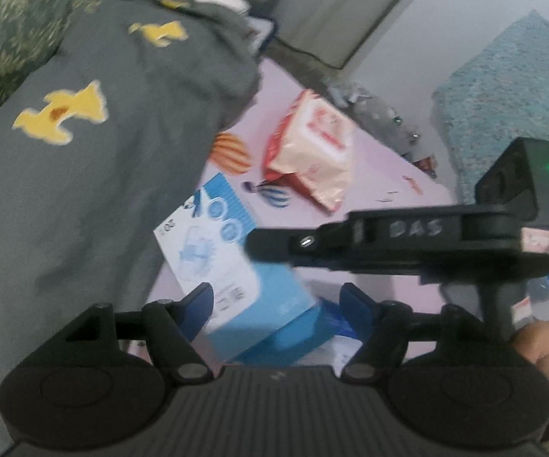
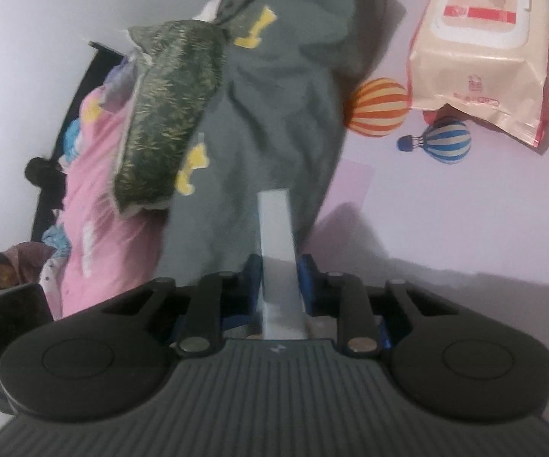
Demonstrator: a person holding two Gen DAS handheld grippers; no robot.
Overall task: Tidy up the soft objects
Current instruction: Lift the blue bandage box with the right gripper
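Blue box (image 2: pixel 276 240) clamped in right gripper (image 2: pixel 280 282) | left gripper (image 1: pixel 276 306) fingers released | grey garment (image 1: pixel 84 152), wipes pack (image 1: pixel 310 148) left unsorted on bed (image 2: pixel 445 209)

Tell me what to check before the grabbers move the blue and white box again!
1. Right gripper shut on the blue and white box: ok.
2. Left gripper open, not pressing the box: ok.
3. Box held straight: cannot tell, picture blurred.
4. Gray blanket clear of the box: not ok, it lies right beside it.
5. Wipes pack out of the way: ok, farther along the pink sheet.
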